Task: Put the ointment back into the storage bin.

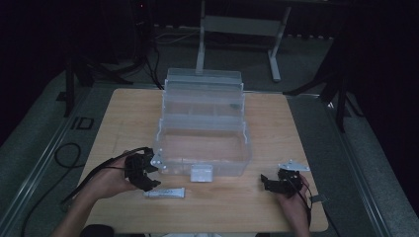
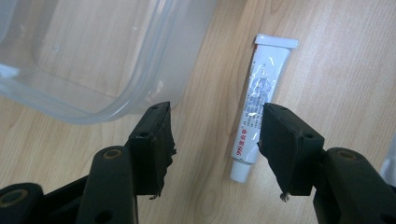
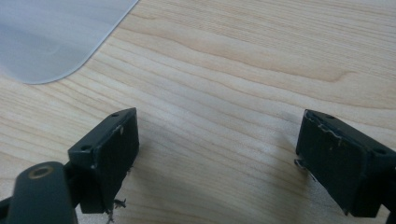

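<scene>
Both tongs gape wide, empty: left tongs [image 2: 215, 140] over a small white glue tube [image 2: 258, 109], right tongs [image 3: 217, 158] above the bare wooden counter [image 3: 243, 70].

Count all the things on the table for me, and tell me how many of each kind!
Clear plastic box: 1
White tube: 1
Black tools held in hands, left tool and right tool: 2
Total: 4
</scene>
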Motion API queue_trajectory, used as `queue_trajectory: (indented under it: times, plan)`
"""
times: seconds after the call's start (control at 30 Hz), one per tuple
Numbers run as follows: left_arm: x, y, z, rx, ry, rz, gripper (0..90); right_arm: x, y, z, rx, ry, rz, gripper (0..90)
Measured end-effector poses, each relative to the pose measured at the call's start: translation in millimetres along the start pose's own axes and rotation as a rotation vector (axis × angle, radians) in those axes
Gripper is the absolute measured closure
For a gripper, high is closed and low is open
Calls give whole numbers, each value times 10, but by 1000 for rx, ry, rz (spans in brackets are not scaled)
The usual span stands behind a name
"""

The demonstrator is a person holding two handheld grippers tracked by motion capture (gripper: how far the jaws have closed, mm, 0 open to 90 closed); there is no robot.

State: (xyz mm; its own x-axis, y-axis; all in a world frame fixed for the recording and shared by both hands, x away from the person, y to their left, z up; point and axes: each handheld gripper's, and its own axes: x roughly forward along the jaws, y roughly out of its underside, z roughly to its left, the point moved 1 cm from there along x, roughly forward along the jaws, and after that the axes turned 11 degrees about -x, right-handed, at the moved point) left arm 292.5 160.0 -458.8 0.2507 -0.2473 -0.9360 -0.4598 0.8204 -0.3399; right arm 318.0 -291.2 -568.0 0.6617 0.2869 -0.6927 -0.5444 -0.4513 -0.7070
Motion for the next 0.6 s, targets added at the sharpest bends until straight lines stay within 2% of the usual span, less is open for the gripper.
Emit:
queue_trajectory:
  times: [0.37,0.6]
  plan:
    - [83,-55,-42,34,7,50,445,0,0,0,0,0,0,129]
    - [113,-64,-59,38,14,67,445,0,0,0,0,0,0,129]
